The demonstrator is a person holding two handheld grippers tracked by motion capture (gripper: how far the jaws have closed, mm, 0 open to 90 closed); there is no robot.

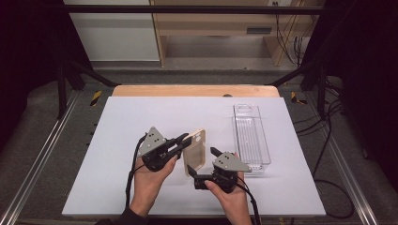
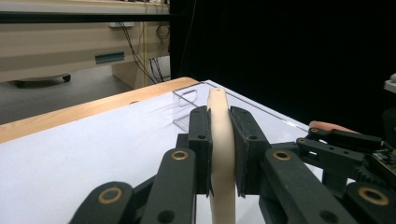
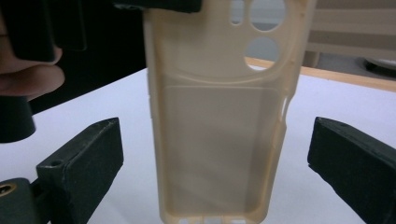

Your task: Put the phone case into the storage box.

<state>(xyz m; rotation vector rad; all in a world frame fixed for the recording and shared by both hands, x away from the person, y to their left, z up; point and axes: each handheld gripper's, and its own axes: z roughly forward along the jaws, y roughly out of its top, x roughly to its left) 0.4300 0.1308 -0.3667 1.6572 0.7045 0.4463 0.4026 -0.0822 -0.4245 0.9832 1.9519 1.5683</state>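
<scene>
We've got the phone case (image 1: 195, 152) up off the bench (image 1: 141, 117), left gripper (image 2: 219, 154) fingers pinched on its edge. Right gripper (image 1: 202, 165) fingers wide, either side of the case, no contact. Risk: thin edge grip, so case may twist or drop w/ a bump.

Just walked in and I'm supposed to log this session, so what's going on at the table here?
A person is working with a handheld gripper in each hand. The left gripper is clamped on the edge of a cream phone case, holding it upright above the white table. The right gripper sits open at the case's lower end, jaws either side of it without touching, as the right gripper view shows. A clear plastic bin lies to the right.
</scene>
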